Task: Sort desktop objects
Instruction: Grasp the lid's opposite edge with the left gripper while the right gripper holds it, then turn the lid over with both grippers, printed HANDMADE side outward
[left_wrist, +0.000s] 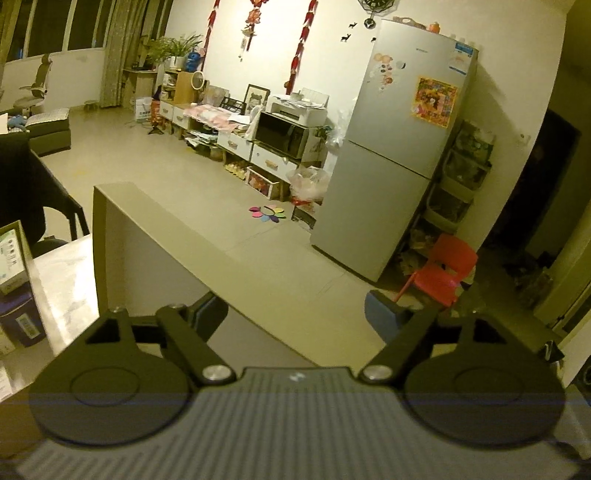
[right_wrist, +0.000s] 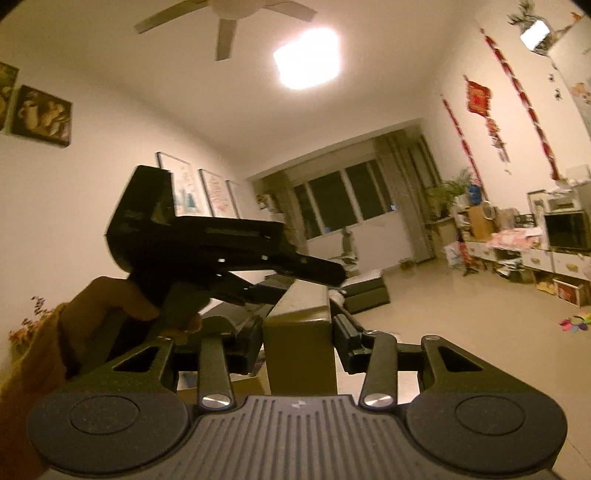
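Note:
A long olive-beige box (right_wrist: 299, 343) is held up in the air, and my right gripper (right_wrist: 299, 332) is shut on its near end, a pad against each side. In the left wrist view the same box (left_wrist: 166, 258) runs from bottom centre up to the left. My left gripper (left_wrist: 297, 315) is open around it: the left finger (left_wrist: 210, 314) is at the box's side and the right finger (left_wrist: 384, 317) stands well off it. In the right wrist view a hand in a brownish sleeve (right_wrist: 33, 369) holds the left gripper (right_wrist: 317, 271) over the box's far part.
A pale table (left_wrist: 62, 288) at the left carries a white carton (left_wrist: 11, 258) and a purple box (left_wrist: 18, 321). A cardboard box (right_wrist: 236, 387) lies below the grippers. Beyond are open floor, a fridge (left_wrist: 399, 147) and a red plastic chair (left_wrist: 443, 273).

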